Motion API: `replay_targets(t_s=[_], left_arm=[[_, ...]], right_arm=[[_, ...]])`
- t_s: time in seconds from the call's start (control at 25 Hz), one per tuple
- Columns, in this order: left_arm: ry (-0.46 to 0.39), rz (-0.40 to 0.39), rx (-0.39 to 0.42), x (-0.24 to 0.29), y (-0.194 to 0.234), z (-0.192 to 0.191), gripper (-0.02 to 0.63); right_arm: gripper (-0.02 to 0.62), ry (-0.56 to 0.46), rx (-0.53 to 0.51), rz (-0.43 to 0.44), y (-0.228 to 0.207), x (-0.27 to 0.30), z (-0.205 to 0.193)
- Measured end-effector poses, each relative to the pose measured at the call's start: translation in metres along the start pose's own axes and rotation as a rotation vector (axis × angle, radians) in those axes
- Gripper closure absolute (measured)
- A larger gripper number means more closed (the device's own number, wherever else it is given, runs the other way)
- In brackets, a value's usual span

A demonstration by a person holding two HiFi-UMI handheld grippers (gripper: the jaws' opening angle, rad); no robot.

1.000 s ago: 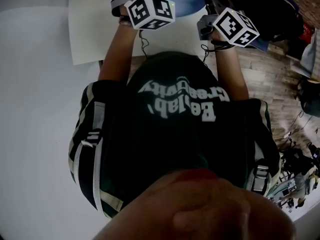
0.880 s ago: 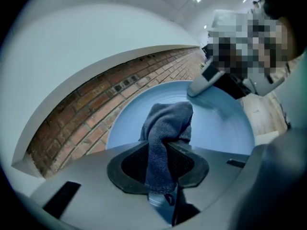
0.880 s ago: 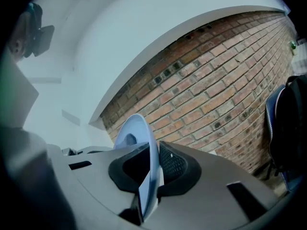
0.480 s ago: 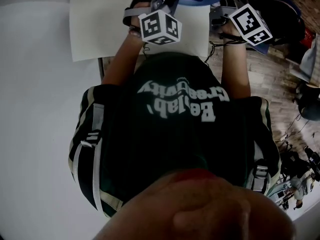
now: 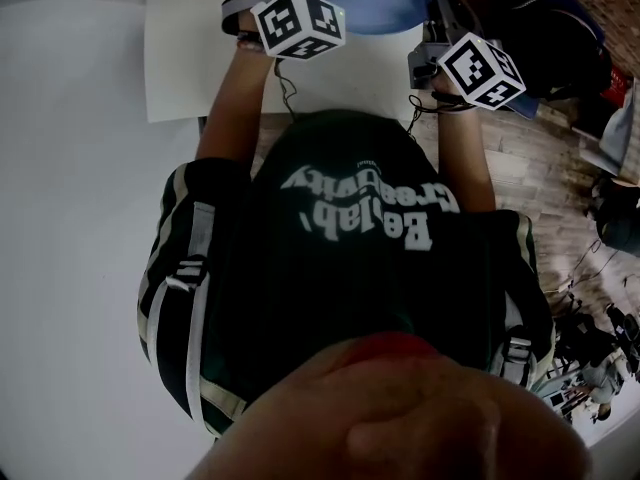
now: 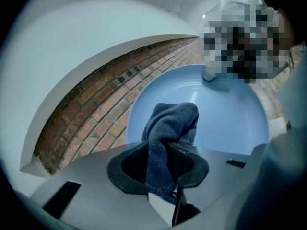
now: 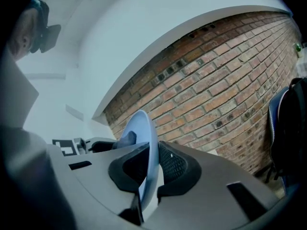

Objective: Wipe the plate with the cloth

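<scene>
between the fingers of the left gripper (image 6: 165, 150) a dark blue cloth (image 6: 169, 123) is pinched tight, its bunched top against the face of the pale blue plate (image 6: 225, 114). the right gripper (image 7: 152, 164) clamps its fingers on the plate's rim, holding it on edge over the white bench (image 5: 190, 68). a brick wall (image 7: 230, 80) stands behind.

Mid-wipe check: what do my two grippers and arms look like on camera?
The left tongs and right tongs have grey shells and black mesh-textured pads. Each carries a white cube of black square markers, with thin dark cables trailing. Short dark sleeves have pale stripes.
</scene>
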State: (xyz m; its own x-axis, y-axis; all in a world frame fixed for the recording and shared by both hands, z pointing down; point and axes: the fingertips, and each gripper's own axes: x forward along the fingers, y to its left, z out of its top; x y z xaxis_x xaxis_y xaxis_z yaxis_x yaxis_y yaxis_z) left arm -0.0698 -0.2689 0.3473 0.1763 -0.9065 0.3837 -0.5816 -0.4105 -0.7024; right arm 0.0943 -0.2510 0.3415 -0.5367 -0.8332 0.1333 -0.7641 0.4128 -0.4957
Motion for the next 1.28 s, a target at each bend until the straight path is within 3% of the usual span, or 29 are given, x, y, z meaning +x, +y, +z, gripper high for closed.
replay_targets(t_s=[0.2, 0.48, 0.92, 1.16, 1.28], left_arm=[[0.005, 0.054, -0.020, 0.000, 0.032, -0.002, 0.506], [0.000, 0.007, 0.000, 0.001, 0.008, 0.003, 0.505], [-0.035, -0.176, 0.032, -0.032, -0.062, 0.007, 0.506], [-0.099, -0.291, -0.001, -0.039, -0.099, 0.030, 0.505], [-0.127, -0.329, -0.066, -0.037, -0.108, 0.040, 0.506]], right_arm=[[0.575, 0.043, 0.004, 0.040, 0.019, 0.001, -0.023], [0.575, -0.017, 0.046, -0.023, -0.005, 0.003, 0.003], [0.575, -0.131, 0.065, -0.085, -0.014, -0.001, 0.035], [0.575, -0.137, 0.071, -0.093, -0.013, 0.001, 0.036], [0.575, -0.126, 0.063, -0.081, -0.012, 0.003, 0.033]])
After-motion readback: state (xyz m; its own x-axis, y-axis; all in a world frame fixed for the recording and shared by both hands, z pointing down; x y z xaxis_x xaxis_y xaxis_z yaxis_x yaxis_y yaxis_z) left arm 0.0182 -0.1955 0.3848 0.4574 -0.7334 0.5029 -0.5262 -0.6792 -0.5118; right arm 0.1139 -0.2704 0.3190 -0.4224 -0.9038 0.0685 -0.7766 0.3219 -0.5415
